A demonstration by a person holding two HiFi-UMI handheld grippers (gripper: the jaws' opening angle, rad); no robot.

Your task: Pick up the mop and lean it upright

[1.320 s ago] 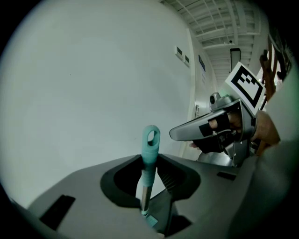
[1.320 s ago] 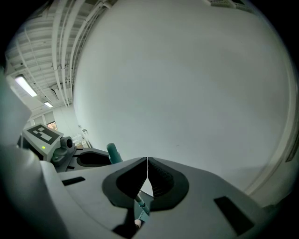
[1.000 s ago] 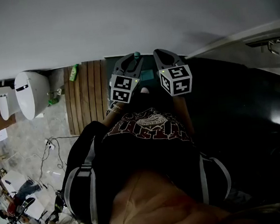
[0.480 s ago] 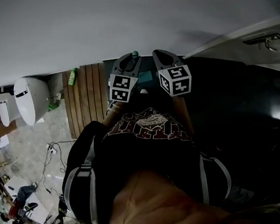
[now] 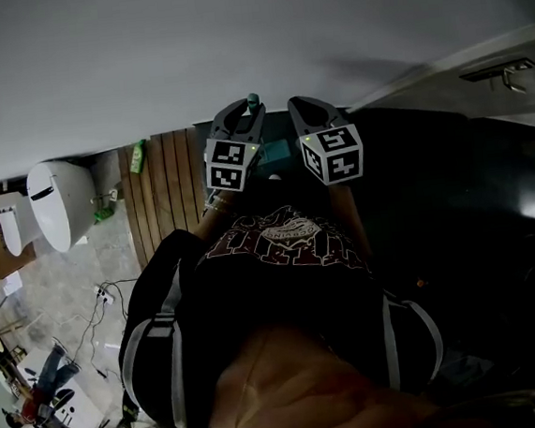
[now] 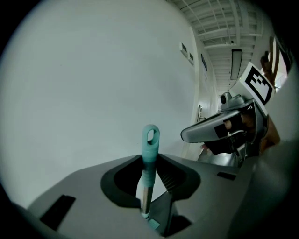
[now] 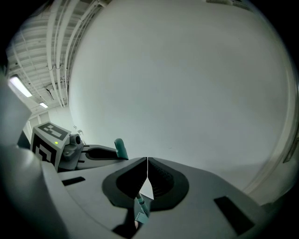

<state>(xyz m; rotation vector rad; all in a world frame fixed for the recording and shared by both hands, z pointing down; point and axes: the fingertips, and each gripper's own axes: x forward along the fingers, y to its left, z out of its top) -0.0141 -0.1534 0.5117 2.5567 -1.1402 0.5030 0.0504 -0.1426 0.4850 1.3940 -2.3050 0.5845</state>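
The person stands close up against a plain white wall (image 5: 232, 42), both grippers raised side by side in front of the chest.

The left gripper (image 5: 245, 114) has the mop (image 6: 150, 140) by the top of its handle. Its fingers (image 6: 180, 170) pinch the shaft just below the teal end grip, and the grip's hanging loop sticks up clear above the jaw tips. The handle runs upright through the jaws, with its teal tip (image 5: 254, 100) right at the wall. Down past the grippers, a teal patch near the foot of the wall may be the mop's head; I cannot tell for sure.

The right gripper (image 5: 304, 108) sits just beside the left one. Its fingers (image 7: 161, 170) are pressed together with the tips meeting and nothing between them. A bit of the mop's shaft shows lower down through the opening behind the tips.

Off to the person's left, a white toilet (image 5: 58, 193) stands on the pale floor. Between it and the grippers lies a wooden slatted panel (image 5: 166, 185), with a green bottle (image 5: 137, 156) at its far edge by the wall.
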